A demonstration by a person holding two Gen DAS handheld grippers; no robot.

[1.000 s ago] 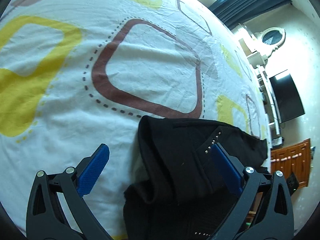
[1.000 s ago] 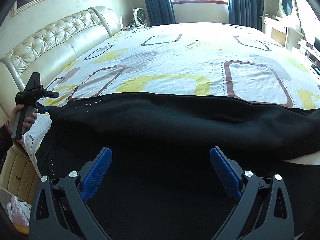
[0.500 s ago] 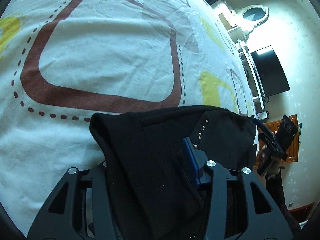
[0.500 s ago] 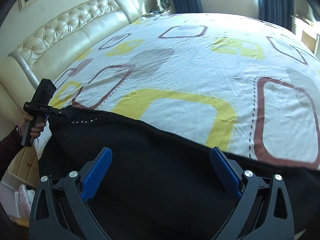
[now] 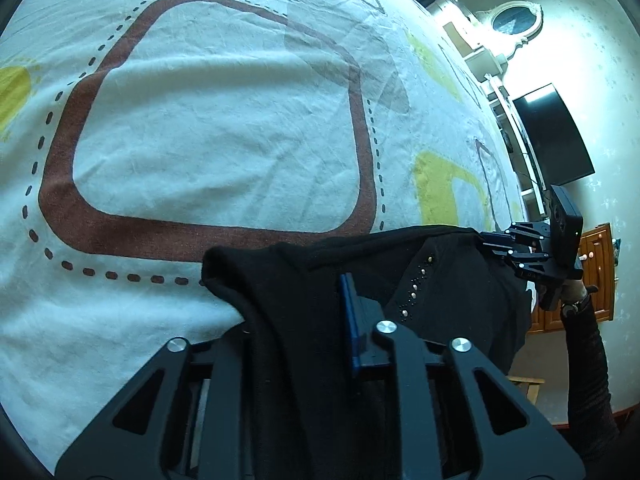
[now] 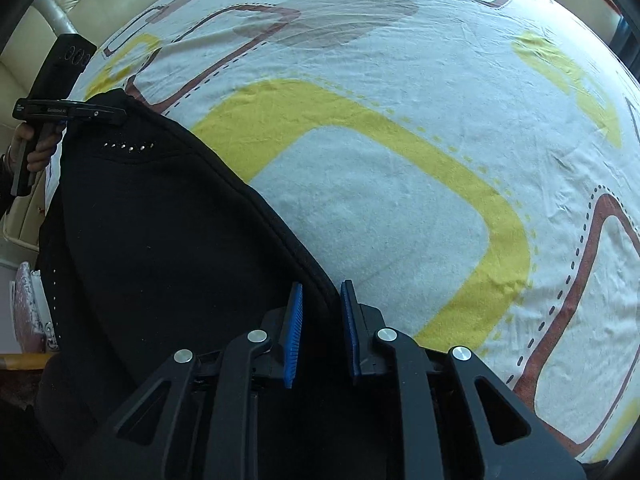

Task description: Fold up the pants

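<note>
Looking along the left gripper (image 5: 304,320), the view shows its jaws, which have just been closing, pinching a bunched corner of the black pants (image 5: 440,280) on the patterned bedsheet (image 5: 220,140); only one blue pad shows, the other buried in cloth. From the right wrist, the right gripper (image 6: 320,332) has likewise just closed, its pads nipping the pants' long edge where it meets the sheet. Both grips look set, yet the garment lies spread with no fold visible, so folding seems barely begun.
</note>
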